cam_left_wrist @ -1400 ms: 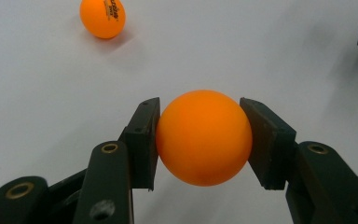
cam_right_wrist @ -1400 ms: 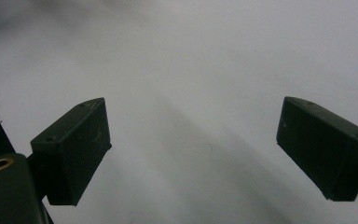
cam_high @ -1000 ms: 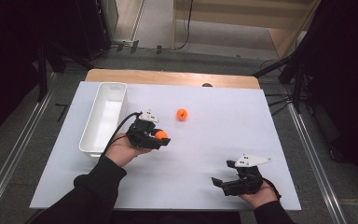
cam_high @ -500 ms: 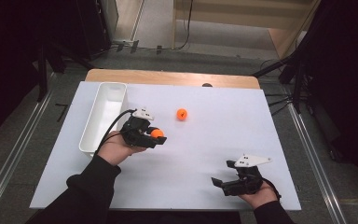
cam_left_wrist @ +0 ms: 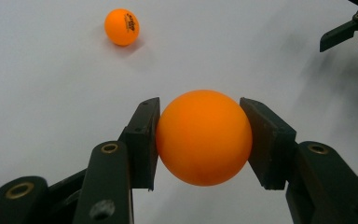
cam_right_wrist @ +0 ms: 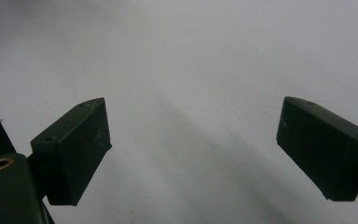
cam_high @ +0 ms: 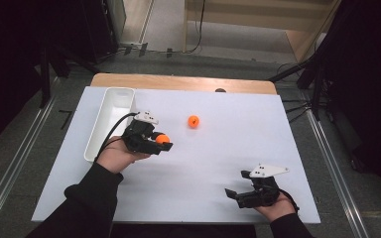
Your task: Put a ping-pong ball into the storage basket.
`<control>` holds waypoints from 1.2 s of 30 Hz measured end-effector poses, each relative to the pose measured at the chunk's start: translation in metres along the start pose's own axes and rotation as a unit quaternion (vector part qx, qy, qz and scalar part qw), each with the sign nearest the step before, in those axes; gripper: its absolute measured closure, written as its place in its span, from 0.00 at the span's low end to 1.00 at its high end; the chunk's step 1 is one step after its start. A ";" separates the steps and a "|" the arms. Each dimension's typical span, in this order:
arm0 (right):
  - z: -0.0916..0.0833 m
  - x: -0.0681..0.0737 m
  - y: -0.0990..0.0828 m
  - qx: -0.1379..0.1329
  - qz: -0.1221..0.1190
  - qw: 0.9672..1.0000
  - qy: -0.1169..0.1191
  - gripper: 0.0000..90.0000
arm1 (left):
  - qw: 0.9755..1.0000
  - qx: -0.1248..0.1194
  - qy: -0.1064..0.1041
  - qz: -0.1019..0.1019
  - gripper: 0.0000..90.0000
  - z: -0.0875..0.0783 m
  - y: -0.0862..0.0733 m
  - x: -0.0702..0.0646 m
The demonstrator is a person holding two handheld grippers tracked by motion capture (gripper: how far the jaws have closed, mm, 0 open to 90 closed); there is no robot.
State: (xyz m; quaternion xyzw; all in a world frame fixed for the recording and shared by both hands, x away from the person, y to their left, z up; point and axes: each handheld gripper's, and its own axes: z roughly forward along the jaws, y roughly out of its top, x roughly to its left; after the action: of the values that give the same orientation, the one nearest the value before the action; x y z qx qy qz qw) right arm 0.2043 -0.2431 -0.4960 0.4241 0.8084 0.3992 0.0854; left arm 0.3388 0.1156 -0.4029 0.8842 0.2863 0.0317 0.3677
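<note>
1. left gripper view: the left gripper (cam_left_wrist: 200,140) is clamped on an orange ball (cam_left_wrist: 204,137); the ball sits between the two pads, one pad pressed on each side, with its top and bottom bulging clear of them.
2. high view: the left gripper (cam_high: 159,143) holds the ball (cam_high: 162,139) at its tips, above the white table (cam_high: 218,163), its tips pointing toward the table's right.
3. a second ball (cam_left_wrist: 121,26) lies on the table beyond the left fingers and off to their left in the left gripper view; in the high view it (cam_high: 193,121) rests well past the fingertips, apart from them.
4. a white bin (cam_high: 110,121) stands just behind the left hand (cam_high: 116,156), on the far side from the fingertips; the gripper's cable loops beside its rim.
5. nothing lies between the held ball and the bin but the gripper's own body and the hand.
6. right gripper view: the right gripper (cam_right_wrist: 193,144) has its jaws spread wide with bare table between them, gripping nothing.
7. in the high view the right gripper (cam_high: 238,193) sits near the table's near edge, well apart from both balls.
8. the held ball is round, so it has no long axis; no print shows on it, so which way it faces cannot be told. the second ball shows a dark print toward the camera.
</note>
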 end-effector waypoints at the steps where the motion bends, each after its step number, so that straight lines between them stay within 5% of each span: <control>1: 0.000 0.000 0.000 0.000 0.000 1.000 0.000 0.09 | 1.000 0.003 0.001 0.003 0.56 -0.001 0.000 0.001; 5: 0.000 0.000 0.000 -0.001 0.000 1.000 0.000 0.09 | 1.000 0.002 0.004 0.002 0.56 -0.006 0.000 0.003; 9: 0.000 0.000 0.000 0.000 0.000 1.000 0.000 0.09 | 0.999 -0.014 -0.031 -0.011 0.56 -0.015 0.001 0.005; 30: 0.000 0.000 0.000 0.002 -0.001 1.000 -0.001 0.09 | 0.999 -0.014 0.039 -0.023 0.56 -0.040 -0.003 0.025; 36: 0.001 0.001 0.000 0.002 -0.001 1.000 0.000 0.09 | 0.998 -0.020 0.051 -0.042 0.56 -0.045 -0.005 0.033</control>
State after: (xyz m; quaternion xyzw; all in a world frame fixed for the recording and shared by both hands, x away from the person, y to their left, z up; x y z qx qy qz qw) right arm 0.2043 -0.2423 -0.4962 0.4239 0.8092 0.3977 0.0854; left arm 0.3522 0.1643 -0.3788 0.8611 0.3413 0.0672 0.3708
